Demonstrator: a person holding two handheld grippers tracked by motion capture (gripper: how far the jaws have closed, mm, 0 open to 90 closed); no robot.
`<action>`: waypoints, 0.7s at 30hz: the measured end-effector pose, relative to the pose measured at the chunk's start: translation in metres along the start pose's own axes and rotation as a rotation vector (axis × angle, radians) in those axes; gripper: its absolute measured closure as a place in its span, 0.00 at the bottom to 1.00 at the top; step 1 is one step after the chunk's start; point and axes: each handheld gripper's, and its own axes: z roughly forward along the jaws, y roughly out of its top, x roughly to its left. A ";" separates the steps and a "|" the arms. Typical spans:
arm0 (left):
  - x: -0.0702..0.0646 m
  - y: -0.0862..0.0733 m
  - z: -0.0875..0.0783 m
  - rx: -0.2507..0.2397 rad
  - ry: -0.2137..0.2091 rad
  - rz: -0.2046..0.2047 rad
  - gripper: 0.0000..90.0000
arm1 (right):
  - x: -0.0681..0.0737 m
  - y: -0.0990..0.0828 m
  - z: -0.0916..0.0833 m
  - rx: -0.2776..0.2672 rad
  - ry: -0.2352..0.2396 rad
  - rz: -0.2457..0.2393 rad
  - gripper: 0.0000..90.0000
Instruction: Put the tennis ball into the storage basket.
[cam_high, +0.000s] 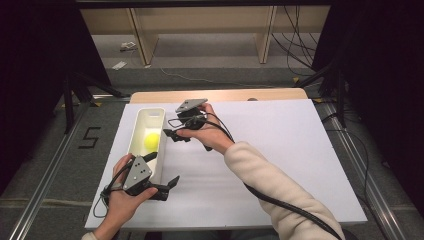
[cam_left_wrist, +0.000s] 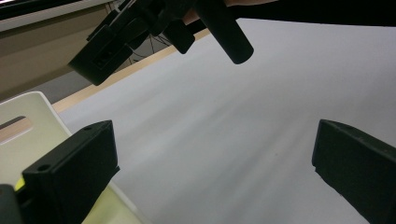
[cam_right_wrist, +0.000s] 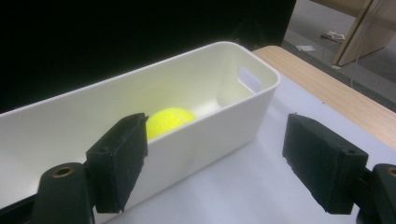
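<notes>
A white board (cam_high: 280, 165) covers most of the wooden table (cam_high: 220, 95), leaving a strip of bare wood along the far edge. A long white bin (cam_high: 159, 150) lies on the board near its left edge, running from the near side toward the far side, with a handle slot in its far end wall. The right gripper (cam_high: 175, 134) is held by the person's right hand (cam_high: 212, 135), the cream sleeve (cam_high: 270, 185) reaching in from the near right corner; it sits just beside the bin's right wall, about midway along it, pointing at the bin. In the right gripper view its jaws stand spread wide with nothing between them, the left one overlapping the bin's near wall (cam_right_wrist: 187, 144) in the picture. The left gripper (cam_high: 162, 172) is held by the left hand (cam_high: 120, 200) at the near end of the bin, close to the near left corner of the board. Its jaws are spread wide as well, one at the bin's rim and the other over bare board, gripping nothing. A yellow ball (cam_high: 151, 140) rests on the floor of the bin, roughly at the middle of its length, apart from both grippers; the right gripper view shows the ball (cam_right_wrist: 170, 121) partly hidden behind the wall.
</notes>
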 end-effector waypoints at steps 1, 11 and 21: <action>0.000 0.000 0.000 0.000 0.000 0.000 0.00 | -0.001 -0.001 -0.001 -0.001 -0.005 0.003 0.25; 0.000 0.000 0.000 0.000 0.001 0.000 0.00 | -0.009 -0.009 -0.014 -0.003 -0.029 0.019 0.25; 0.000 0.000 0.000 0.000 0.001 0.000 0.00 | -0.016 -0.020 -0.028 -0.004 -0.048 0.033 0.25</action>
